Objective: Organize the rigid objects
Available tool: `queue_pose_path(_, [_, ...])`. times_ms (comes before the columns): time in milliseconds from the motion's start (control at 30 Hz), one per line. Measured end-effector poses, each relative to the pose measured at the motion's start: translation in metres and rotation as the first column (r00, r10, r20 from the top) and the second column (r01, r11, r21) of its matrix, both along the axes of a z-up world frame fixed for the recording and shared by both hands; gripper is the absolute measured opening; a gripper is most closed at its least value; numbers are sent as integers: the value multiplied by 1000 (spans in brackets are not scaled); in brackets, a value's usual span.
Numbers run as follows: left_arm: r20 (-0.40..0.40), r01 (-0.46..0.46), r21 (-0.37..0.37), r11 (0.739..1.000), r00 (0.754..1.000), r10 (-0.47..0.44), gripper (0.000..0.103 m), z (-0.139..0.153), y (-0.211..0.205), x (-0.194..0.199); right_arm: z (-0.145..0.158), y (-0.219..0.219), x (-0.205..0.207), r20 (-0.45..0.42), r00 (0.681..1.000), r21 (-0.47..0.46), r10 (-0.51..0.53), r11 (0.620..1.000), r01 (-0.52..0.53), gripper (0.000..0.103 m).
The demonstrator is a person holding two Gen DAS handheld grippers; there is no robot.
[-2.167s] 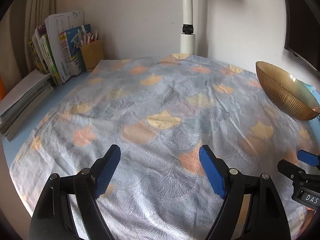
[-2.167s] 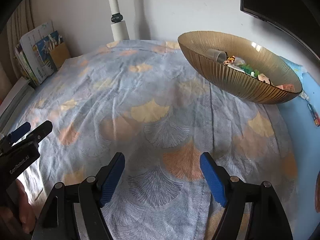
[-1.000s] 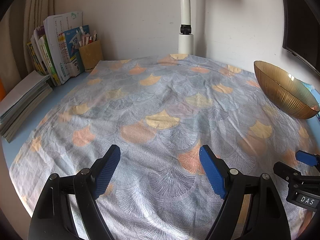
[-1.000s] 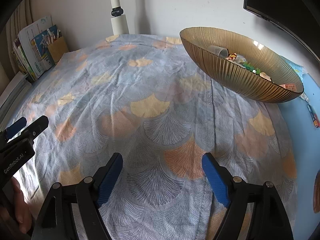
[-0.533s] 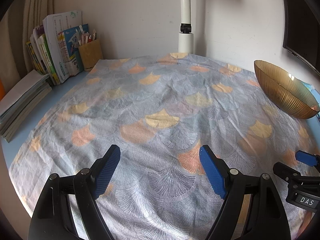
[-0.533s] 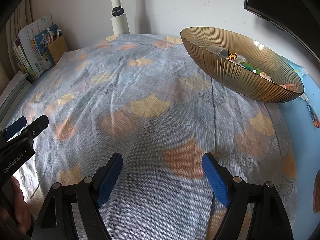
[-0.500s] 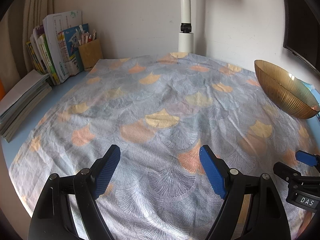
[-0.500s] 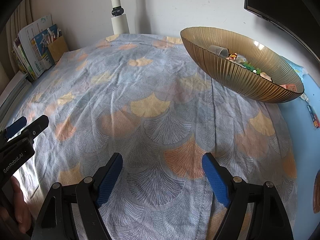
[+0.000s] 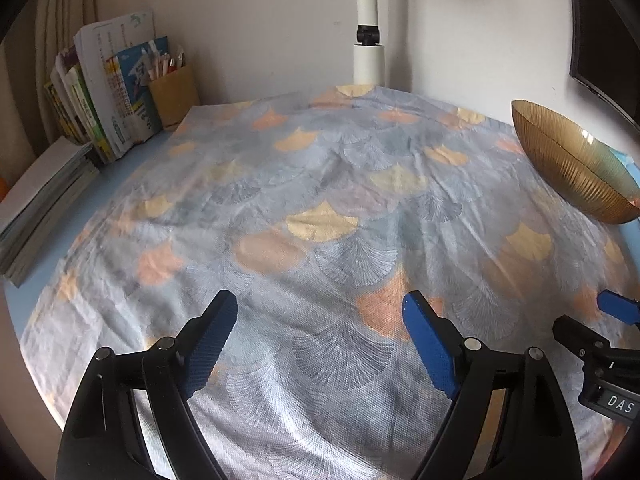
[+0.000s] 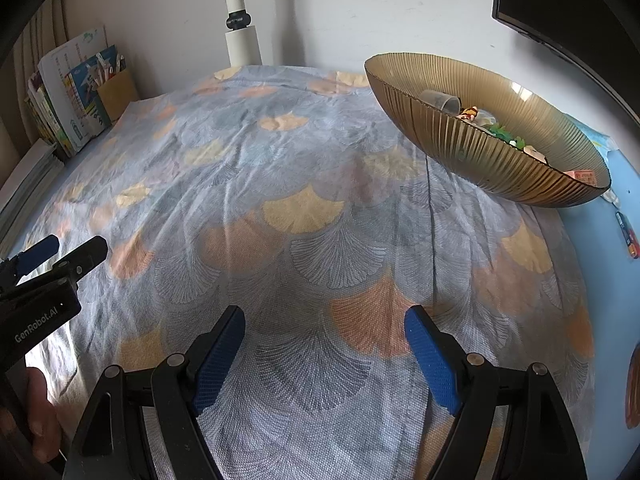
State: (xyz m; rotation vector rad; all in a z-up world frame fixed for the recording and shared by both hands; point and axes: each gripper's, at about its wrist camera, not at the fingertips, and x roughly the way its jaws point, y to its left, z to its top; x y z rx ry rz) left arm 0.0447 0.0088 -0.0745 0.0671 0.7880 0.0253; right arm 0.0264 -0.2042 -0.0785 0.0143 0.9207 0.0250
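A ribbed amber glass bowl (image 10: 480, 156) sits at the back right of the patterned cloth (image 10: 304, 184). It holds a clear plastic cup (image 10: 440, 100) and several small toys (image 10: 500, 132). In the left wrist view the bowl (image 9: 568, 164) shows only its outer wall. My left gripper (image 9: 318, 304) hovers over the near part of the cloth, its jaws opening with nothing between them. My right gripper (image 10: 325, 316) is open over the cloth, well short of the bowl, and holds nothing. Each gripper appears at the edge of the other's view.
Upright books (image 9: 112, 92) and a pen holder (image 9: 174, 92) stand at the back left, beside a flat stack of magazines (image 9: 36, 196). A white pole (image 9: 368, 56) rises at the back. A dark monitor (image 10: 560, 0) hangs above the bowl. Small items (image 10: 628, 236) lie on the blue tabletop.
Both views have stayed almost still. The left gripper's blue pads stand slightly wider apart than before.
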Motion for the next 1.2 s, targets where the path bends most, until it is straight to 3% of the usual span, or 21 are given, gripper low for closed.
queue_pose_path(1000, [-6,3,-4,1000,1000,-3,84,-1,2,1,-1,2,0,-2,1000,-3,-1,1000,1,81])
queue_pose_path(1133, [62,-11,0,1000,998,11,84,5,3,-8,0,2,0,-2,1000,-2,-1,1000,1,81])
queue_pose_path(1200, [55,2,0,1000,999,-2,84,5,4,-7,0,2,0,-2,1000,-2,-1,1000,1,81])
